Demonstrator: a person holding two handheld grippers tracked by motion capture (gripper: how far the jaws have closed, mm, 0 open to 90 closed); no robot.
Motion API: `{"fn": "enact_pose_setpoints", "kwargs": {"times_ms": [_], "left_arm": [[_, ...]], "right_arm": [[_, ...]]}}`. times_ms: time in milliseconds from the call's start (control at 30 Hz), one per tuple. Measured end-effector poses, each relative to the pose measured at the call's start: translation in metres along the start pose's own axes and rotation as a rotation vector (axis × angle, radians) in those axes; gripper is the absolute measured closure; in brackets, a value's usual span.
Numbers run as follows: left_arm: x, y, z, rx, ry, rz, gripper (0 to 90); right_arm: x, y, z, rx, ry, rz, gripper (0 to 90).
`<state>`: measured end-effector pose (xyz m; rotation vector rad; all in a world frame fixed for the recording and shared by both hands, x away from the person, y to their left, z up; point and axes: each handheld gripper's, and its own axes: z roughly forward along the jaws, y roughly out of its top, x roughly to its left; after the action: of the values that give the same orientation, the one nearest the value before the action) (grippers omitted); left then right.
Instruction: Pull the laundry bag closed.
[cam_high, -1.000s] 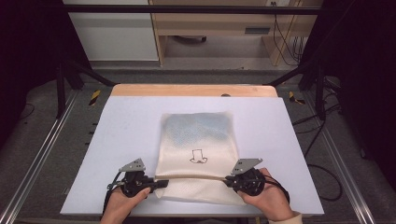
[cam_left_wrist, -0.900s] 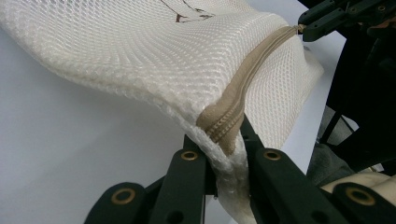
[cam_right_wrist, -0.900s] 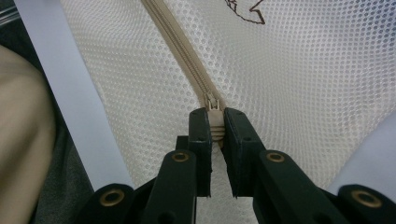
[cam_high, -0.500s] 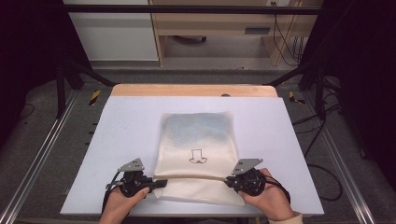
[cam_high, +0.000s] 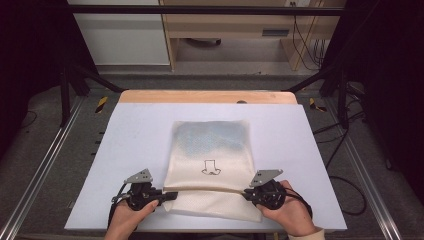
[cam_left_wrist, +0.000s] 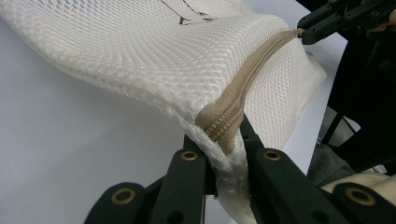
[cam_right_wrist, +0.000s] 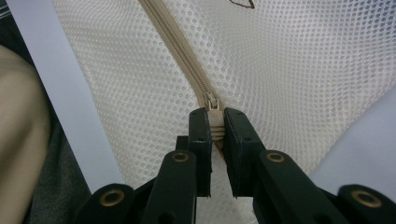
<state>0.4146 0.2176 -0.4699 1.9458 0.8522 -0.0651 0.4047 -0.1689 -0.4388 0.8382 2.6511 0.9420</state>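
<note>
So right at the near edge of the pale blue-grey table mat (cam_high: 130, 135) there's a cream-white mesh laundry bag with a tan zipper (cam_high: 210, 165), lying flat with its long side running away from the person. Both grippers have it by the near end. The left black two-jaw gripper (cam_left_wrist: 224, 154) is clamped tight on the bag's left edge, right where the tan zipper tape ends, and the mesh bunches up and lifts a bit there. The right black two-jaw gripper (cam_right_wrist: 215, 128) is pinched narrow on the little cream zipper pull tab (cam_right_wrist: 213, 105) over at the bag's right side. The zipper runs straight across between the two, and it looks zipped closed along its whole length.

The mesh is a fine honeycomb weave, kind of puffy and double-layered. Past the zipper there's a small dark outline drawing (cam_high: 210, 167) printed on the bag, no readable letters on it that I can make out. The far half of the bag has a bluish-grey tint showing through. Beyond the mat, a light wooden table edge strip (cam_high: 207, 96), then floor and some cabinets.
</note>
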Motion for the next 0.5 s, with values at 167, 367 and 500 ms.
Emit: {"fn": "enact_pose_setpoints", "kwargs": {"times_ms": [167, 367, 500], "left_arm": [[0.0009, 0.0005, -0.0017, -0.004, 0.001, -0.001, 85.0], [0.0016, 0.0008, -0.0032, -0.008, 0.001, -0.004, 85.0], [0.0024, 0.0012, -0.0047, -0.013, 0.002, -0.004, 85.0]], "right_arm": [[-0.0010, -0.0035, -0.0021, 0.003, -0.005, 0.012, 81.9], [-0.0017, -0.0061, -0.0024, -0.002, -0.005, 0.014, 81.9], [-0.0023, -0.0068, -0.0028, 0.003, -0.007, 0.018, 81.9]]}}
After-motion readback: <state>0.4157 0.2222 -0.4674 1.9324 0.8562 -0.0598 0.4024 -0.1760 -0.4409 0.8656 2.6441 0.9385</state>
